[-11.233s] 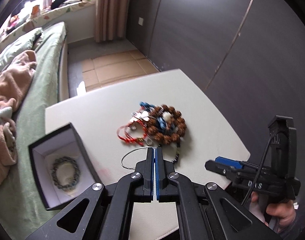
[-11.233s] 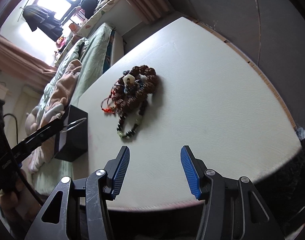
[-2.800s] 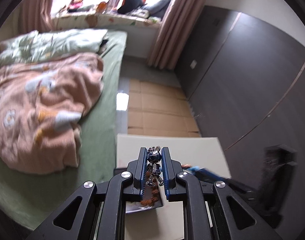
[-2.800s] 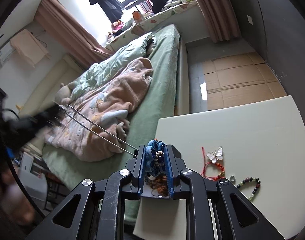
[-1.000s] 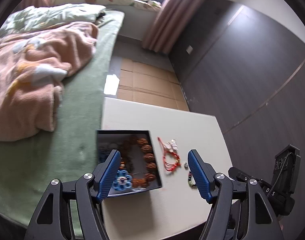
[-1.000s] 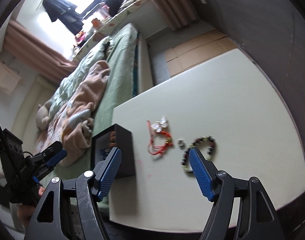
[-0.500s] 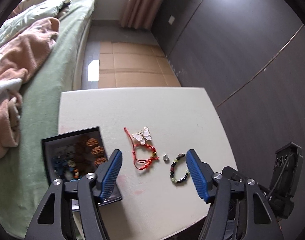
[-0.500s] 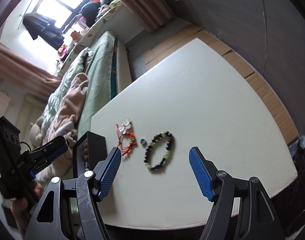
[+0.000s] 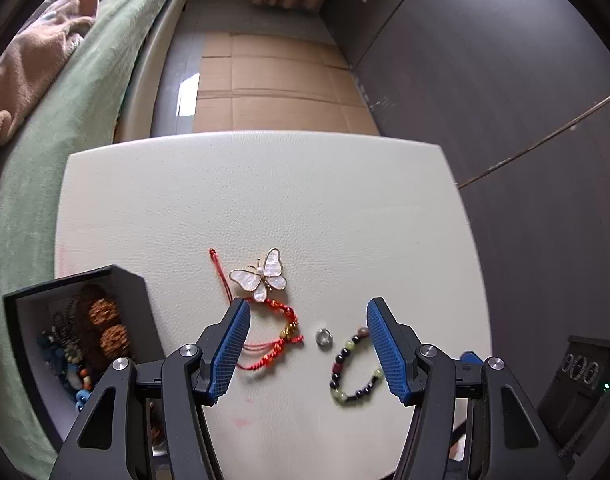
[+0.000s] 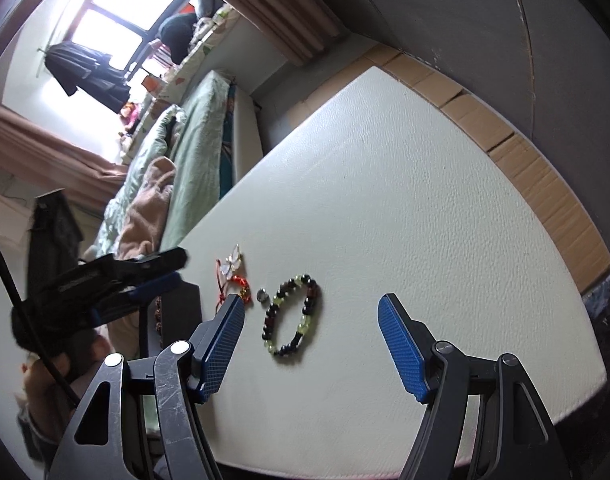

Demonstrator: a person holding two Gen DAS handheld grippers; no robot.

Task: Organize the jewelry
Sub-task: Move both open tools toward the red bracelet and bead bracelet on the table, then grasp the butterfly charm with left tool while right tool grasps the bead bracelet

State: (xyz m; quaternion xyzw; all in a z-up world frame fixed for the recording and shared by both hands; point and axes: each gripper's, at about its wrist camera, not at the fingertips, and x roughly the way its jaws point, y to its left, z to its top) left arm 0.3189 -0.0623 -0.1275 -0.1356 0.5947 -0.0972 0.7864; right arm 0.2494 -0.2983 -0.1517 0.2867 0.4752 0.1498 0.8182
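Observation:
On the white table (image 9: 265, 184) lie a white butterfly brooch (image 9: 261, 276), a red cord bracelet (image 9: 279, 340), a small silver ring (image 9: 324, 336) and a dark-and-green bead bracelet (image 9: 353, 372). A black box (image 9: 133, 304) at the left holds brown beads and blue pieces. My left gripper (image 9: 308, 346) is open and empty, just above the cord bracelet and ring. My right gripper (image 10: 311, 344) is open and empty, above the bead bracelet (image 10: 293, 314). The ring (image 10: 261, 295), brooch (image 10: 232, 261) and box (image 10: 183, 312) also show in the right wrist view.
A bed (image 9: 85, 92) with green cover and pink blanket runs along the table's left side. Dark wall panels (image 9: 505, 92) stand to the right. Cardboard sheets (image 9: 273, 80) cover the floor beyond the table. The left gripper body (image 10: 105, 280) shows left in the right wrist view.
Both grippers let go of the beads and blue piece into the box and opened. Over the last second both moved closer over the loose jewelry on the table.

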